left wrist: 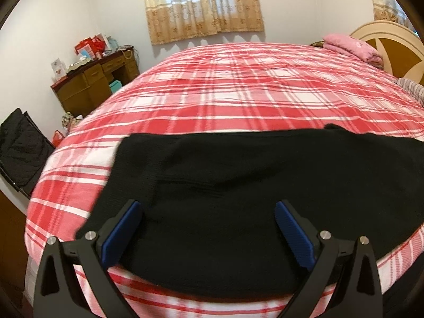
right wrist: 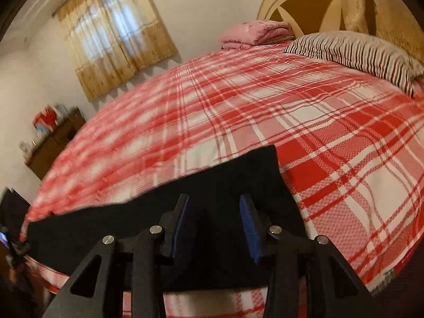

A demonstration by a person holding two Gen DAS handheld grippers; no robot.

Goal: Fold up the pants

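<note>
Black knit pants (left wrist: pixel 225 185) lie flat, wide rectangle, on red-white plaid woven bed cover (left wrist: pixel 238 87) near its front edge. Left claw (left wrist: pixel 209 212) wide open over them; right claw (right wrist: pixel 214 206) parted, gripping nothing.

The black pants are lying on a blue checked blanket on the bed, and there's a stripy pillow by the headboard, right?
Almost. The blanket is red and white checked, not blue; both wrist views show it. The rest holds: the black pants lie spread on it near the bed's edge, and the brown-and-white striped pillow sits by the cream and brown wooden headboard, seen in the right wrist view.
</note>
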